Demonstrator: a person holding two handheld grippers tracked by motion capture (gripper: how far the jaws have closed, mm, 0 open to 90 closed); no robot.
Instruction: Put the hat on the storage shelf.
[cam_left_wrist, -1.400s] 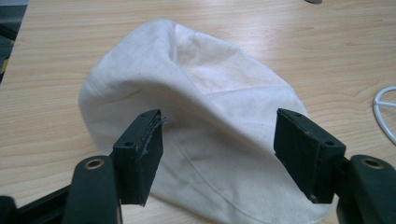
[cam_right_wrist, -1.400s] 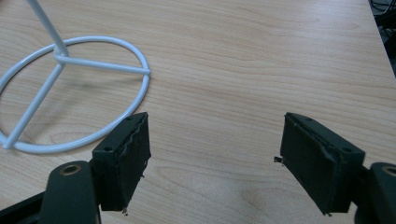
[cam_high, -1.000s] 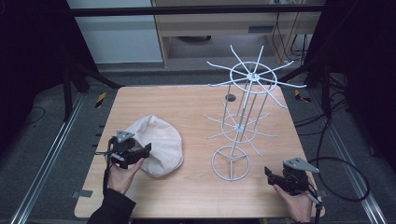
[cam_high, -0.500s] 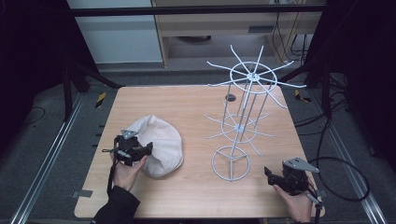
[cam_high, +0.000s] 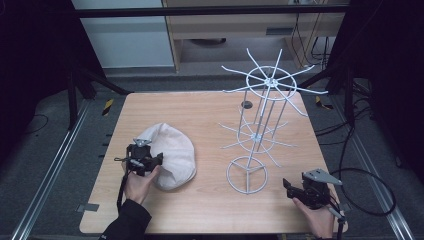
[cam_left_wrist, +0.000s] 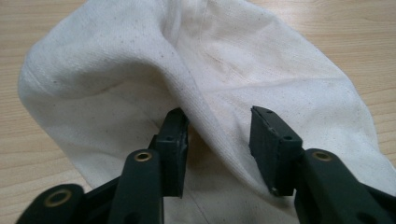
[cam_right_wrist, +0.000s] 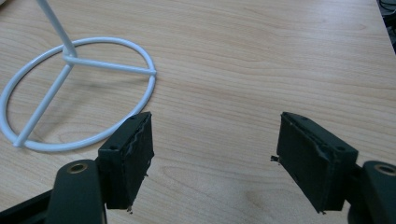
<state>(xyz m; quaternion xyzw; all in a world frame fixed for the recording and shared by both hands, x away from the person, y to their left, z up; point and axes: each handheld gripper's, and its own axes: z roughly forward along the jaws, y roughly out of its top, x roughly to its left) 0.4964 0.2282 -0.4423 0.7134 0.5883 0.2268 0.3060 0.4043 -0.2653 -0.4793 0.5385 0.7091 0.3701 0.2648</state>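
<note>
The white cap (cam_high: 170, 155) lies at lower left of the high view on the surface (cam_high: 210, 115); the left tongs (cam_left_wrist: 218, 128) have just been closing around a raised fold of it, pads not yet pressing; the right tongs (cam_right_wrist: 215, 154) stand spread and empty at lower right, near the rack (cam_high: 260, 130) base.

A white wire rack (cam_high: 260, 125) stands on the wooden table (cam_high: 200, 110).
</note>
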